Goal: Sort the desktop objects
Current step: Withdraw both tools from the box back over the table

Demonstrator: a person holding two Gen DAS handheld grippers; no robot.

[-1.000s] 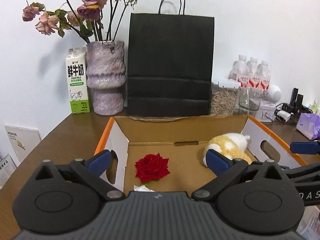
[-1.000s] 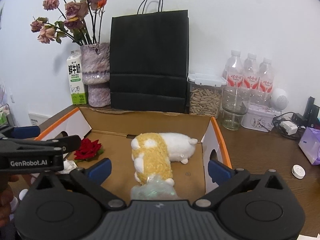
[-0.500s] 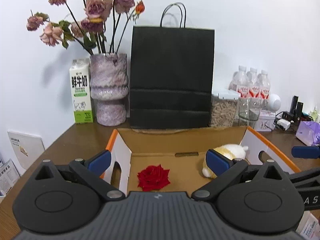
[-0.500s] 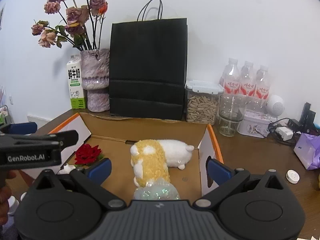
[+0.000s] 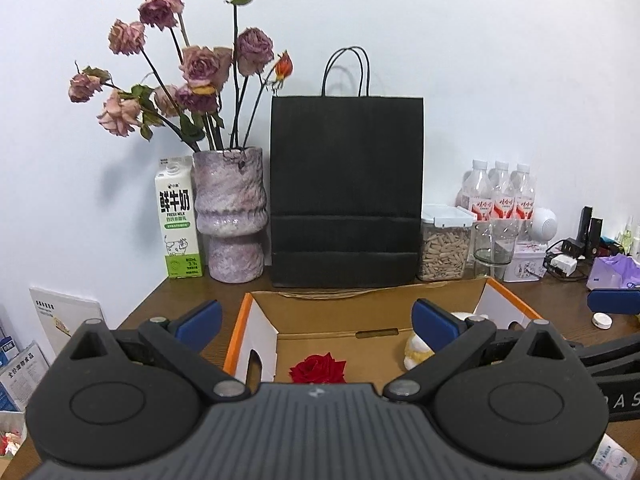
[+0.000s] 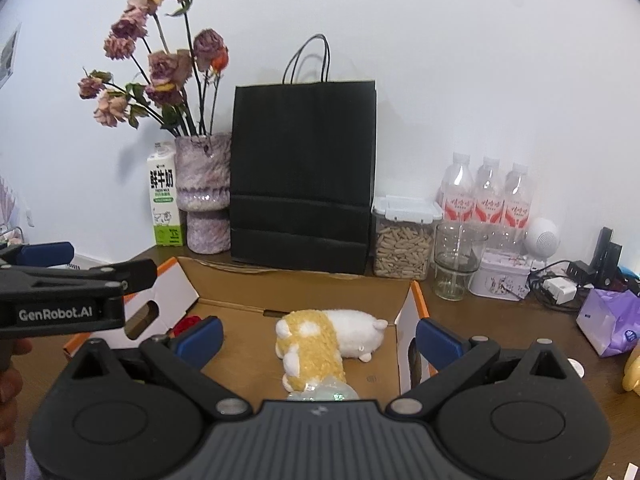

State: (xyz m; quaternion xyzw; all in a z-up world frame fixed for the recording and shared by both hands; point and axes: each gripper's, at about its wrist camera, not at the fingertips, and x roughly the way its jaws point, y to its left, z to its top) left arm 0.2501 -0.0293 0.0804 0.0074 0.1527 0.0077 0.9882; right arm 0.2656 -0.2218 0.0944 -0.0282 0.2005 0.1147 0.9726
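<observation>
An open cardboard box with orange edges lies on the brown desk. Inside it sit a red rose, a yellow and white plush toy and a clear crinkled plastic item at the near edge. My left gripper hovers open above the box's near side, with nothing between its blue pads. My right gripper is open too, held above the plush toy and apart from it. The left gripper's body shows at the left of the right wrist view.
Along the wall stand a milk carton, a vase of dried roses, a black paper bag, a seed jar, a glass, water bottles and a tin. A purple tissue pack, chargers and a white cap lie right.
Both grippers have risen and drawn back from the box, so the rose and plush toy sit lower in view. Both stay open.
</observation>
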